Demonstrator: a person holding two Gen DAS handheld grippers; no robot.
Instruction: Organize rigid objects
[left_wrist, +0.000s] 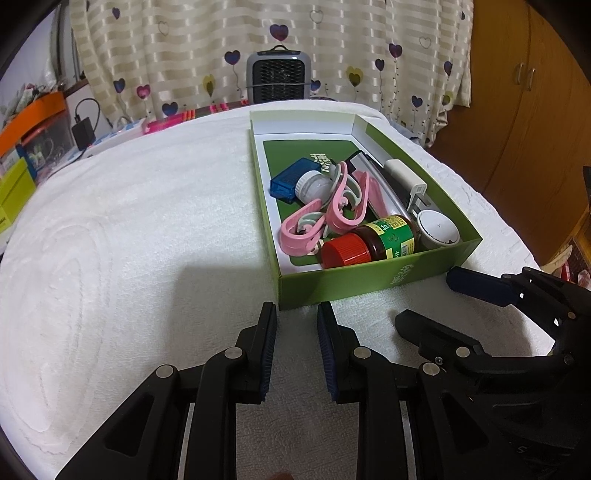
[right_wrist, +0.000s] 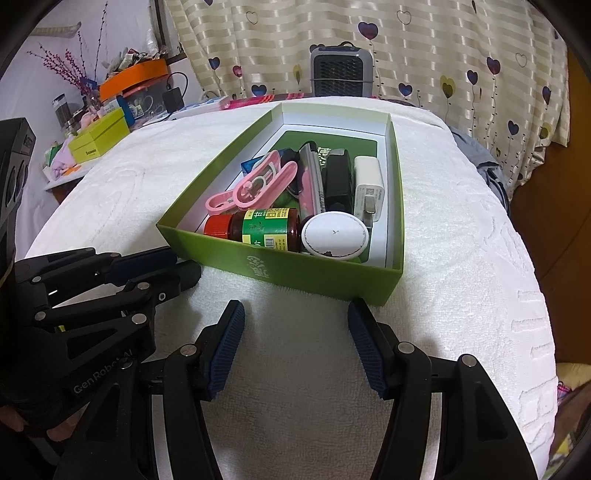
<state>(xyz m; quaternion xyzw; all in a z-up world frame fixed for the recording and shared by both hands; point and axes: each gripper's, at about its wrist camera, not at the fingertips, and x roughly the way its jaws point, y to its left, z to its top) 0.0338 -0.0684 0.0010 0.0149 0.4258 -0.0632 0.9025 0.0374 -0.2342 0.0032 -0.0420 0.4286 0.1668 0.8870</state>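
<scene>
A green cardboard box stands on the white towel. It holds a brown bottle with a red cap, pink clips, a blue case, a small white bottle, a white round container, a white charger and a black stapler. My left gripper is open and empty just before the box's near wall. My right gripper is open and empty beside it.
A white towel covers the table. A grey heater stands behind it by the heart curtain. Boxes and clutter sit at the far left. A wooden wardrobe is on the right.
</scene>
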